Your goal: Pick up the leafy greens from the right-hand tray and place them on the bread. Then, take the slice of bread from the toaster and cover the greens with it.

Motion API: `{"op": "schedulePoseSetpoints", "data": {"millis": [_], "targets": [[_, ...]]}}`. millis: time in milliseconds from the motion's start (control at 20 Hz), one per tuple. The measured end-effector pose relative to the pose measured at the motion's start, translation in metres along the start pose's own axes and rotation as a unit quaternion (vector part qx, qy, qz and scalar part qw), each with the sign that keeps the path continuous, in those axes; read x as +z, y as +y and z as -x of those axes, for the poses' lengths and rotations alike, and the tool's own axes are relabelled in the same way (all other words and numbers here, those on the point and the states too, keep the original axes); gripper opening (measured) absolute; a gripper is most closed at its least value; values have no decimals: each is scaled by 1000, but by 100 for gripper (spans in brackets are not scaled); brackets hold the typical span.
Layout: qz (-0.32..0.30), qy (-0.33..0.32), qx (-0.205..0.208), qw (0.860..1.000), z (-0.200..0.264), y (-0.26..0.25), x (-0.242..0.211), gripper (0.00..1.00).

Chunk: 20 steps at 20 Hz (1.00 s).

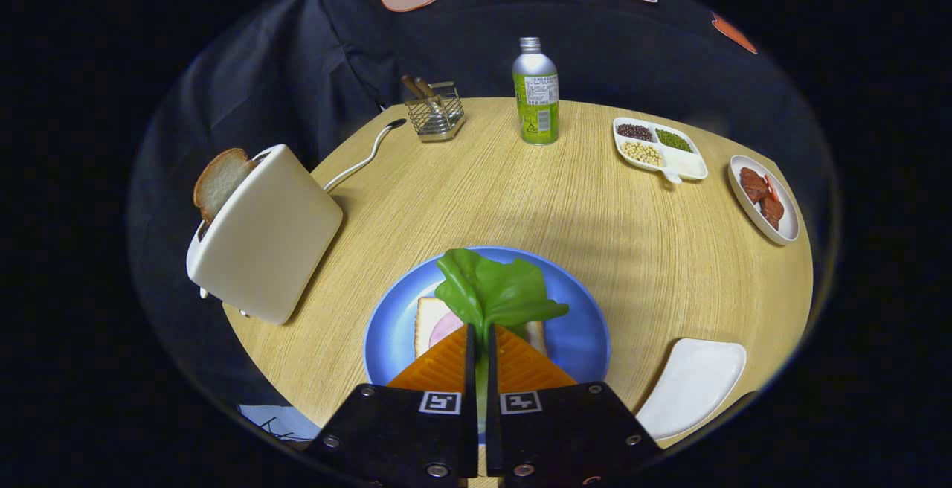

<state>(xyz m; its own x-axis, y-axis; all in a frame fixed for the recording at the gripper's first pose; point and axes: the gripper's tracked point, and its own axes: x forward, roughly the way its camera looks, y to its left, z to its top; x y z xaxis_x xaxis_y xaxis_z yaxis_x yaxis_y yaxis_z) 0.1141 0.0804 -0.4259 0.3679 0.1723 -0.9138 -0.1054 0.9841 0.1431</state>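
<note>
My gripper (482, 333) is shut on the stem of the leafy greens (494, 291), which fan out just ahead of the fingertips. Under them lies a slice of bread (430, 323) with a pink slice of meat on it, resting on a blue plate (580, 332); the fingers hide part of the bread. To the left stands a cream toaster (266, 231), tilted in this view, with a second slice of bread (219, 181) sticking out of its slot. A bare white tray (692, 385) lies to the right of the plate.
Across the round wooden table stand a green bottle (536, 92), a wire basket (435, 112) with utensils, a divided dish of beans (658, 147) and a small dish of meat (764, 198). The toaster's white cable (364, 159) runs toward the back.
</note>
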Motion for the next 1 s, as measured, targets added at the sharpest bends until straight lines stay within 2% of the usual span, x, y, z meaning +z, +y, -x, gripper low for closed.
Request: {"op": "schedulePoseSetpoints", "data": {"millis": [150,200,250,400,450,650,850,1000], "targets": [[-6,5,-12,1000,-6,-4,1,10],[-10,4,-13,1000,-6,-2,2,14],[-9,3,-14,1000,-7,-2,3,24],[9,18,-27,999,-9,-4,-5,33],[14,23,-32,999,-8,-5,-7,40],[12,-8,-35,999,12,1,14,51],[-9,-30,-3,1000,43,32,40,59],[1,-41,9,999,58,55,57,62]]}}
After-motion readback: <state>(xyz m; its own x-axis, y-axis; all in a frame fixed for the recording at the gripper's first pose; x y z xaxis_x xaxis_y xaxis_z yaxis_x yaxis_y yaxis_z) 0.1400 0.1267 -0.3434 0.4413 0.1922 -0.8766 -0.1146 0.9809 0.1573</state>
